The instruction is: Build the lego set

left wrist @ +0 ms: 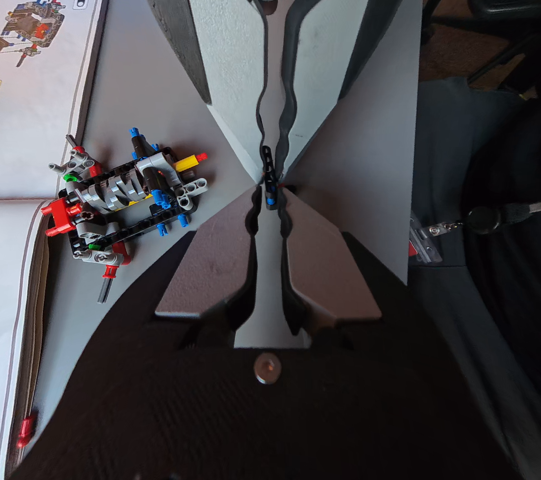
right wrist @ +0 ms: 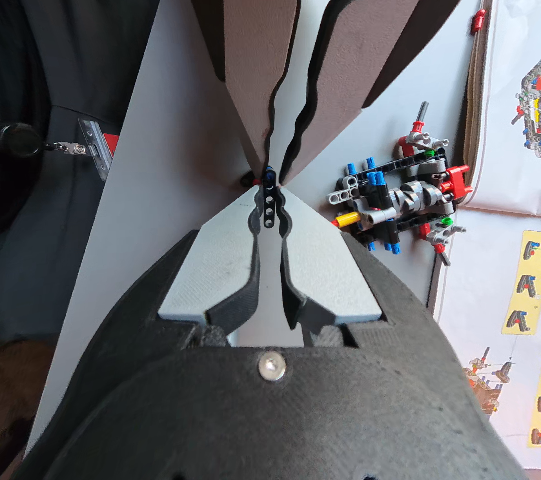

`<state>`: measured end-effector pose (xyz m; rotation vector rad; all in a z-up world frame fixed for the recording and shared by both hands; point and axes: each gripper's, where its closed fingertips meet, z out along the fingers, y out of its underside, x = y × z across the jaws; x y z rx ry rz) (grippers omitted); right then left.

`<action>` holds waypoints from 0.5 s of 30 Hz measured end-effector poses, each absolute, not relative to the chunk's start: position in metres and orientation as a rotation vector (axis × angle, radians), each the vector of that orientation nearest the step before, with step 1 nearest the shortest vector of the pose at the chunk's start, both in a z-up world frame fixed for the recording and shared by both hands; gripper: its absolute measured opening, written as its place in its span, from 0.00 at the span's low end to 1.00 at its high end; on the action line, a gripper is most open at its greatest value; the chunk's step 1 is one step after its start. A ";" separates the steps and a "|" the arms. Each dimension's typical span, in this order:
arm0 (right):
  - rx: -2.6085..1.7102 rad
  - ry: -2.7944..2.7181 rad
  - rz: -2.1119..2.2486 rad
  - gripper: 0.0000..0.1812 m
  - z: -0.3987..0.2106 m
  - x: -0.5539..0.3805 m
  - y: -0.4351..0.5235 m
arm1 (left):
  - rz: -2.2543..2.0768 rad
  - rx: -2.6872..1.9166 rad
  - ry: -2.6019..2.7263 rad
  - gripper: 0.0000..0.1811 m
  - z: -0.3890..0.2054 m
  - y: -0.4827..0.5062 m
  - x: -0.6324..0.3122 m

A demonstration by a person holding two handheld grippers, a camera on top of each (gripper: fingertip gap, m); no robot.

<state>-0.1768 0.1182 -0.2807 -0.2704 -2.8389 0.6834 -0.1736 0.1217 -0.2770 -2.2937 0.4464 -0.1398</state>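
Counter: pale grey, open instruction booklet beside lego chassis.
Chassis: black frame, grey crank, red, blue, yellow pins.
Left gripper: clamps black beam.
Right gripper: clamps same beam.

Black holed beam, blue pin, grey table, white booklet
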 end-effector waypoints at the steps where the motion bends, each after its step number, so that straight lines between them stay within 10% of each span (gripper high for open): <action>1: -0.267 -2.844 0.674 0.03 -0.281 -0.177 0.118 | -0.145 -2.296 0.445 0.04 -0.277 0.121 -0.173; 15: -0.194 -2.728 0.822 0.03 -0.276 -0.182 0.114 | -0.106 -2.263 0.436 0.03 -0.280 0.115 -0.179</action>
